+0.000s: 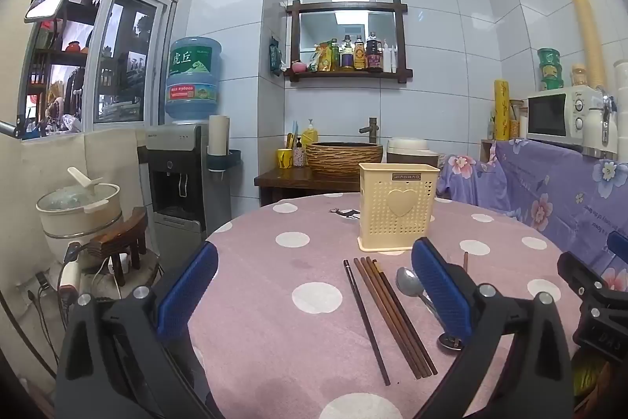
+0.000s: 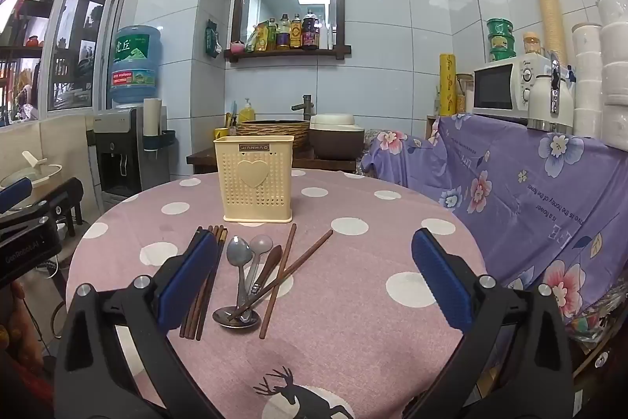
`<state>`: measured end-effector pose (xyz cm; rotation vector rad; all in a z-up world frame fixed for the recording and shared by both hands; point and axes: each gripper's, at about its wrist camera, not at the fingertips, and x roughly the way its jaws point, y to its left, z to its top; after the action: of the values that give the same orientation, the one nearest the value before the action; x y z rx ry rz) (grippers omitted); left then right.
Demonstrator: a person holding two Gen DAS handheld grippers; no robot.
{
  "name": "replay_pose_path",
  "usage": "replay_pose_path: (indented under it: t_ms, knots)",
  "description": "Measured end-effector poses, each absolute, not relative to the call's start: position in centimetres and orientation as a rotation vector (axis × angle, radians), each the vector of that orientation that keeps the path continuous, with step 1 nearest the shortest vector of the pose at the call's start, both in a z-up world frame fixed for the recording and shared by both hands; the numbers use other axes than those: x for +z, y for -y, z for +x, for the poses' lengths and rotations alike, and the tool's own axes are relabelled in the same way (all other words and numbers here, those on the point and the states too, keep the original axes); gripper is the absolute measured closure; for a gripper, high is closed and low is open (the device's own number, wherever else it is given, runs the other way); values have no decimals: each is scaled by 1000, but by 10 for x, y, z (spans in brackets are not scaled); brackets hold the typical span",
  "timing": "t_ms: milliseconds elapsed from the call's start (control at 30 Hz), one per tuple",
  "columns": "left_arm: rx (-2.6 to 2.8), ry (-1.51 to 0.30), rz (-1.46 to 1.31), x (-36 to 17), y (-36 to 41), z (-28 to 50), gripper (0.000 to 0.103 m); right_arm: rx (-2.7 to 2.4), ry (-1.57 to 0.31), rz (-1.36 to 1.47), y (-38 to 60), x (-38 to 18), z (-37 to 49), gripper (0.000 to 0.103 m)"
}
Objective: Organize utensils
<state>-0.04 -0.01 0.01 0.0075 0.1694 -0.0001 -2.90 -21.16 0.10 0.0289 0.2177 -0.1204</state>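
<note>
My left gripper (image 1: 314,285) and right gripper (image 2: 314,277) hang wide open, holding nothing, over the chopsticks (image 1: 392,317) and spoons (image 2: 245,262) at frame centre, holder (image 2: 258,178) above them, and those crossed sticks could scatter if I nudge one.

Cream perforated plastic utensil holder (image 2: 258,178) stands on the round pink dotted tablecloth (image 2: 353,321); before it, brown wooden chopsticks (image 2: 204,285) lie left of the metal spoons (image 2: 239,258)
</note>
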Motion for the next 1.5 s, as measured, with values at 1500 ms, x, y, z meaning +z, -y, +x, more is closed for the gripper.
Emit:
replay_pose_path:
  t_ms: [1500]
  knots:
    - [4,-174,5,-1,-3,-1,5,-119,-224,24,209,2,-26,5]
